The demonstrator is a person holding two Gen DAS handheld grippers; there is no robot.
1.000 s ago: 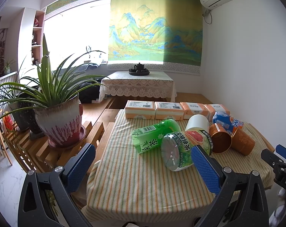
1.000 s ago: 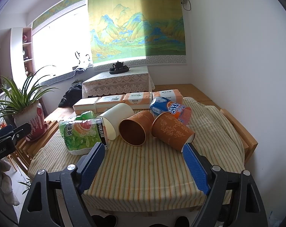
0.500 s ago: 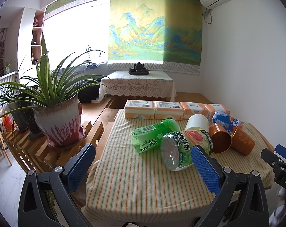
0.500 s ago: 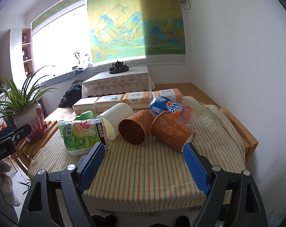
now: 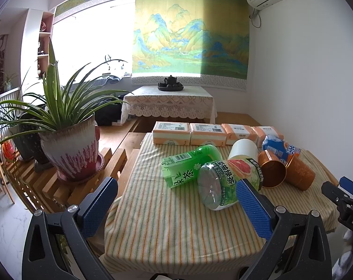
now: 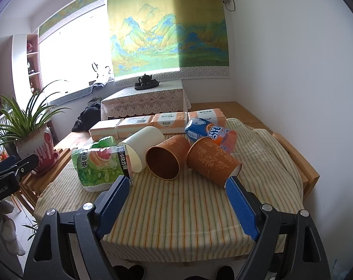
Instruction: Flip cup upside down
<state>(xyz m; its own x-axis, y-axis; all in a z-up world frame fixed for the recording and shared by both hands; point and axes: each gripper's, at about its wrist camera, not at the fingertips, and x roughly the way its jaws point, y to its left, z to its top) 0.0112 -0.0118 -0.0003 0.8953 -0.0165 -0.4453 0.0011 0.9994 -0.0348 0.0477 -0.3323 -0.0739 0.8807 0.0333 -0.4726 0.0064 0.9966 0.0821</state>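
Note:
Several cups lie on their sides on the striped tablecloth. A white cup [image 6: 142, 148] [image 5: 243, 148] points its mouth toward me. Beside it lies a brown patterned cup [image 6: 168, 159] [image 5: 272, 169] with its mouth facing me, and a second brown patterned cup [image 6: 212, 161] [image 5: 301, 173] with its mouth to the right. My right gripper [image 6: 176, 204] is open, hanging short of the brown cups with nothing between its fingers. My left gripper [image 5: 174, 206] is open too, over the table's near left part, empty.
Two green tea containers [image 5: 191, 168] [image 5: 225, 184] and a blue-orange one [image 6: 210, 134] lie among the cups. Tissue packs [image 6: 139, 127] line the table's far edge. A potted plant [image 5: 69, 149] stands on a wooden rack at left. The white wall is close on the right.
Both views have shifted very slightly; the cups and containers lie where they were, and both grippers remain open.

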